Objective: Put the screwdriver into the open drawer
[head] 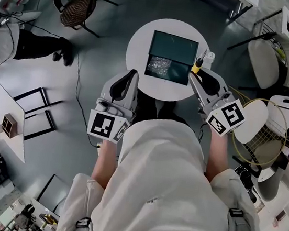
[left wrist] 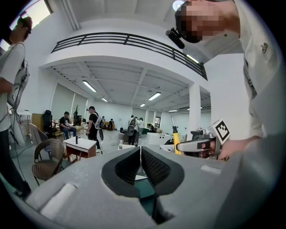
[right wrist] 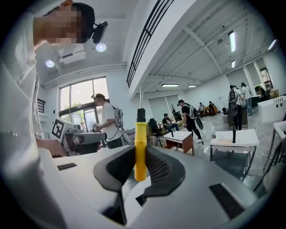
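Observation:
A small dark green drawer unit (head: 173, 46) sits on a round white table (head: 138, 43). Its drawer (head: 166, 69) is pulled out toward me, with something shiny inside. My right gripper (head: 194, 74) hovers just off the drawer's right edge, shut on the yellow-handled screwdriver (head: 197, 66). In the right gripper view the screwdriver (right wrist: 140, 134) stands upright between the jaws of my right gripper (right wrist: 140, 154), its handle end low and its black neck up. My left gripper (head: 133, 75) hangs at the table's near left rim. In its own view my left gripper (left wrist: 140, 154) is shut on nothing.
A wicker chair (head: 75, 3) stands at the far left, with a person (head: 27, 44) beside it. White chairs (head: 273, 58) and a badminton racket (head: 260, 135) crowd the right. A low white table (head: 11, 121) and black frames lie on the floor at left.

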A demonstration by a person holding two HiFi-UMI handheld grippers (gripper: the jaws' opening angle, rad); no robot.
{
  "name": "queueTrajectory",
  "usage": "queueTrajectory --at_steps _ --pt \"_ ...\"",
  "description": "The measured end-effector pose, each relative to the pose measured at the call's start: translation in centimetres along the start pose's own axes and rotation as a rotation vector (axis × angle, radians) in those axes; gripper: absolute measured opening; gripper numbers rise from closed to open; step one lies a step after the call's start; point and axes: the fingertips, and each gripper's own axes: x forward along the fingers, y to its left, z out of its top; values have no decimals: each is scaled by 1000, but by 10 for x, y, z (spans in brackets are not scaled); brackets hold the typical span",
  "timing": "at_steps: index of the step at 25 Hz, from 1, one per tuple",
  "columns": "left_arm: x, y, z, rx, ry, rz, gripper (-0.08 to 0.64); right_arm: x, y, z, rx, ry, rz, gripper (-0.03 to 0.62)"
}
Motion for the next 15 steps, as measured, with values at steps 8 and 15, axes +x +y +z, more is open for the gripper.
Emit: queueTrajectory --at_steps 8,15 --pt "-10 14 -6 -20 5 36 17 28 0 -23 2 67 35 78" --pt "-12 19 -10 -31 8 47 17 46 -5 -50 8 135 52 78"
